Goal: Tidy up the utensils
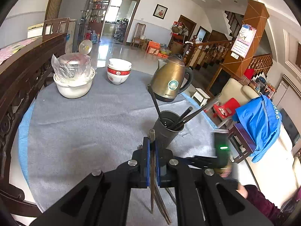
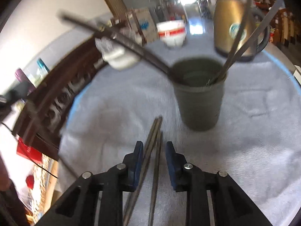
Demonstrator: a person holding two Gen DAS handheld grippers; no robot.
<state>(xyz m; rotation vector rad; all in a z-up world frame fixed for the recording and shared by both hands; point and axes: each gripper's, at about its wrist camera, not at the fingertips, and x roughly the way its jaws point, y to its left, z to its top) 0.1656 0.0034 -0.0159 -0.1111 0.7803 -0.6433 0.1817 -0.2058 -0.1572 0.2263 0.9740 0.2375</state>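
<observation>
The left tool [image 1: 152, 146] is clamped tight on a brown chopstick [image 1: 152, 169], whose long axis runs near upright between the blue pads, top end toward 12 o'clock. Just past it at 1 o'clock stands the dark cup [image 1: 166, 130] on the grey surface [image 1: 84, 131], its chopsticks [image 1: 190, 115] leaning toward 2 o'clock and one toward 11. The right tool [image 2: 153, 150] has its jaws apart; several chopsticks [image 2: 151, 141] lie lengthwise between the pads, tips toward 12 o'clock, the cup at 1 o'clock beyond
</observation>
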